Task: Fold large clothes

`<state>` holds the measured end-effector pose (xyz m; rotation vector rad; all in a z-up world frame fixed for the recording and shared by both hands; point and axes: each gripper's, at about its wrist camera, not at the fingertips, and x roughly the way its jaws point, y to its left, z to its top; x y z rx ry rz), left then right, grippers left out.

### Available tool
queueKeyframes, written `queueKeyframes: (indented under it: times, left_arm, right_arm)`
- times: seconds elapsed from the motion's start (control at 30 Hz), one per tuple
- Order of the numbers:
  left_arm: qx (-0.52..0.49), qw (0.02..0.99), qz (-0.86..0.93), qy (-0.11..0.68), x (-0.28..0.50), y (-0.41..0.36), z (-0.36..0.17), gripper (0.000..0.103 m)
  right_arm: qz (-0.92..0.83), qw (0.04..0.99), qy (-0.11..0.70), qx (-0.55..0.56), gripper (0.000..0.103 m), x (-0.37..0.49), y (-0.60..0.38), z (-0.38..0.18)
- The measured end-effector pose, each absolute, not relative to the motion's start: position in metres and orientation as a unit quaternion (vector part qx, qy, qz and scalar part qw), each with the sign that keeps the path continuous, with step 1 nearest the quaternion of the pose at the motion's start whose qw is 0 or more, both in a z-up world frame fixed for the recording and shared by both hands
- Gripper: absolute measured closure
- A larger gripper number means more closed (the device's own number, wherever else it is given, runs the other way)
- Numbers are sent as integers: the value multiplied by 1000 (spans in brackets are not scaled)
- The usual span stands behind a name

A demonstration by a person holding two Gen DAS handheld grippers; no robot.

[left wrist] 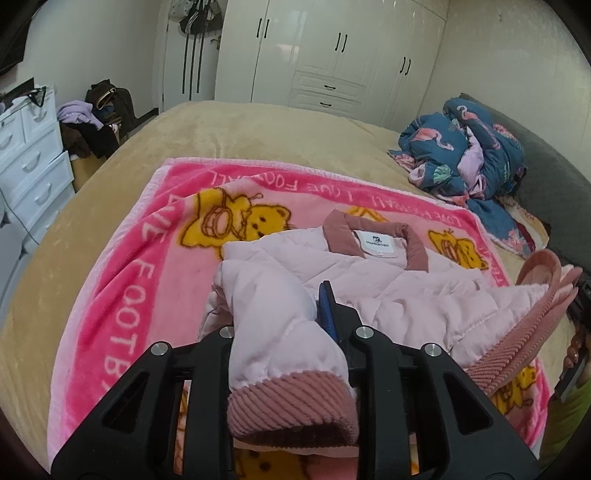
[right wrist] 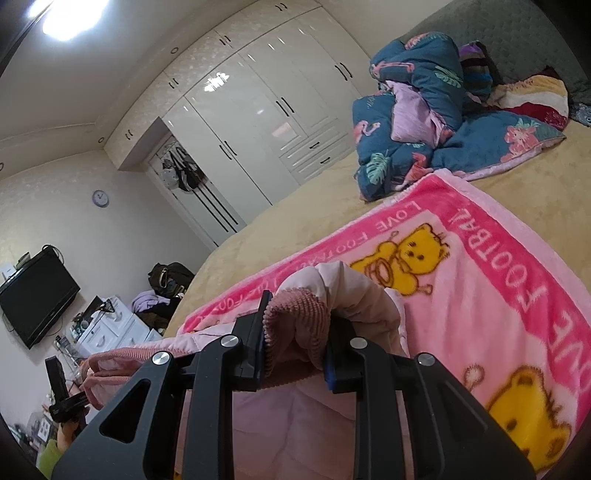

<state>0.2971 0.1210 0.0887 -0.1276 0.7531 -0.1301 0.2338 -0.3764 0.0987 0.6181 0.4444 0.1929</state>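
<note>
One pink jacket, two grippers, left gripper, right gripper, each clamping one sleeve

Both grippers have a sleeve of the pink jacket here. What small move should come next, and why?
Probably carry both sleeves inward across the chest. The left gripper is clamped on one ribbed cuff and the right gripper on the other cuff, while the pink jacket lies collar-up on the blanket.

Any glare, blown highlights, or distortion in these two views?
Left wrist view: even light, slight wardrobe sheen, fisheye bends the bed edge, pink jacket sharp. Right wrist view: ceiling light blown out, glare streaks on wardrobe doors, horizon strongly tilted, cuff in the right claw sharp.
</note>
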Motion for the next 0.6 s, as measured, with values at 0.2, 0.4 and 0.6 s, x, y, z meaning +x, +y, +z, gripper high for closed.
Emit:
queueKeyframes:
  times: [0.2,0.4,0.6]
  left_arm:
    - [-54,925,-60,371,301,120,81,83]
    - [-53,924,-60,374,304,121,75,81]
    - [-63,925,-76,368,303,120,70,58]
  right_arm:
    - [82,922,228,302,81,243,-377,89]
    - [66,918,241,307,81,255,-377,75]
    - [48,912,262,311,80,266,-376,58]
